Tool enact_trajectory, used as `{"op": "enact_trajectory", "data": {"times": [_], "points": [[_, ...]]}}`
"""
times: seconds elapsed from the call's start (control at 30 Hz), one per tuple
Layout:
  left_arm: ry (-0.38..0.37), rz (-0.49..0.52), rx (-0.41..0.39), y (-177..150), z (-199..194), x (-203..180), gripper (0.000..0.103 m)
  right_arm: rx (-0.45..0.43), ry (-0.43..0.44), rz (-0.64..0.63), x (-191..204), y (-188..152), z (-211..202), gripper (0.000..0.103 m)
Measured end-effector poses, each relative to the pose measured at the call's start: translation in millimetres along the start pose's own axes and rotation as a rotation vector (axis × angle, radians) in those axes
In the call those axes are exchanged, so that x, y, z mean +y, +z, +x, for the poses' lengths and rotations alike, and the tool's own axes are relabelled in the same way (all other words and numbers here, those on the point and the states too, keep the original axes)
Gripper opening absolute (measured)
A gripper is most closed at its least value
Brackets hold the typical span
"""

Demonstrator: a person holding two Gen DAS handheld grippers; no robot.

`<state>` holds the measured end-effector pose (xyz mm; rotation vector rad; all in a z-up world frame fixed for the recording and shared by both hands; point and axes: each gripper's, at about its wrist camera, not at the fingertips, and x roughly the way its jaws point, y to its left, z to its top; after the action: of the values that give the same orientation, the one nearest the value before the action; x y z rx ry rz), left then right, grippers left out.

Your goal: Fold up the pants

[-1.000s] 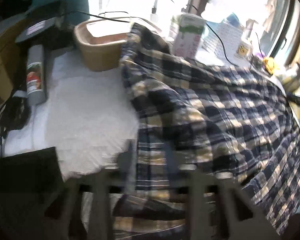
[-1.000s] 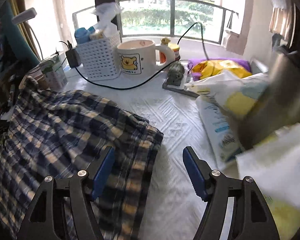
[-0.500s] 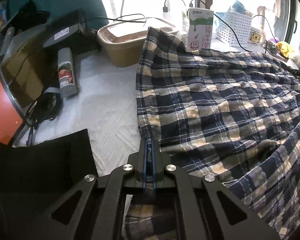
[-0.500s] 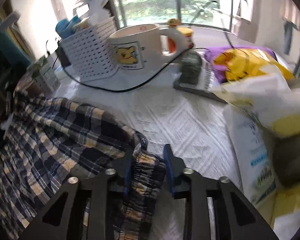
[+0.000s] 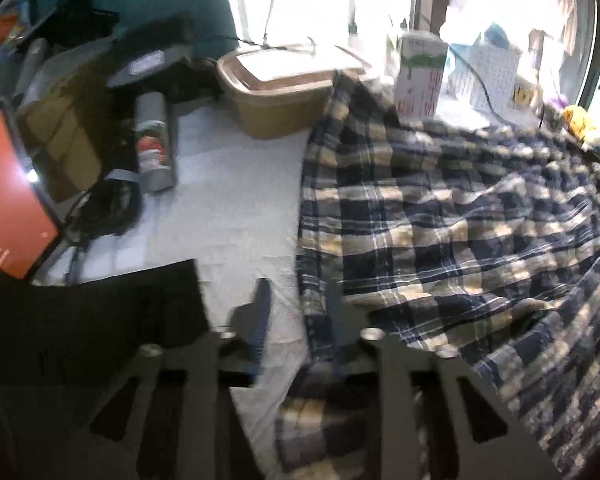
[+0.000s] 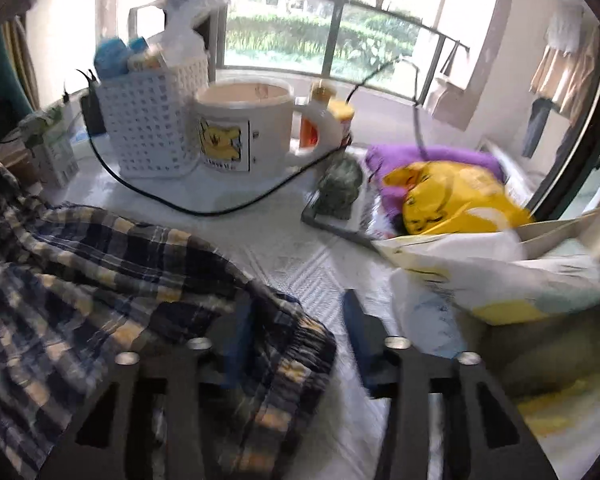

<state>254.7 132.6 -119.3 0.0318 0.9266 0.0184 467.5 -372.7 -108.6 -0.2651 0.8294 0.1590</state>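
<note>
Beside the brown tub (image 5: 278,92), the plaid pants (image 5: 440,216) lie spread over the white table (image 5: 228,184), one end reaching the milk carton (image 5: 420,76) behind the tub. Both hand-held grippers are apart. The left hand-held gripper (image 5: 296,320) straddles the near edge of the cloth, and the right hand-held gripper (image 6: 296,328) straddles a bunched, gathered corner of it, which looks like the waistband. This placing suggests two corners being taken or let go, so that the cloth can be carried over in one flat fold; which of the two, I cannot tell. Motion blur softens both views. The lower stretch of the pants runs under the gripper frames and out of view, so how many layers lie there is hard to make out.
</note>
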Motion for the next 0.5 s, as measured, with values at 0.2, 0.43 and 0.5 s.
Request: {"op": "enact_trajectory", "data": {"times": [0.2, 0.43, 0.5], "points": [[-0.017, 0.021, -0.049, -21.8, -40.1, -6.2, 0.037, -0.080, 0.000, -0.032, 6.3, -28.7, -74.0, 0.066], [-0.042, 0.055, -0.053, -72.4, -78.9, -24.8, 0.038, -0.100, 0.003, -0.059, 21.7, -84.6, -138.9, 0.066], [-0.038, 0.069, -0.050, -86.5, -86.9, -28.0, 0.038, -0.103, 0.000, -0.052, 25.8, -102.3, -153.7, 0.066]]}}
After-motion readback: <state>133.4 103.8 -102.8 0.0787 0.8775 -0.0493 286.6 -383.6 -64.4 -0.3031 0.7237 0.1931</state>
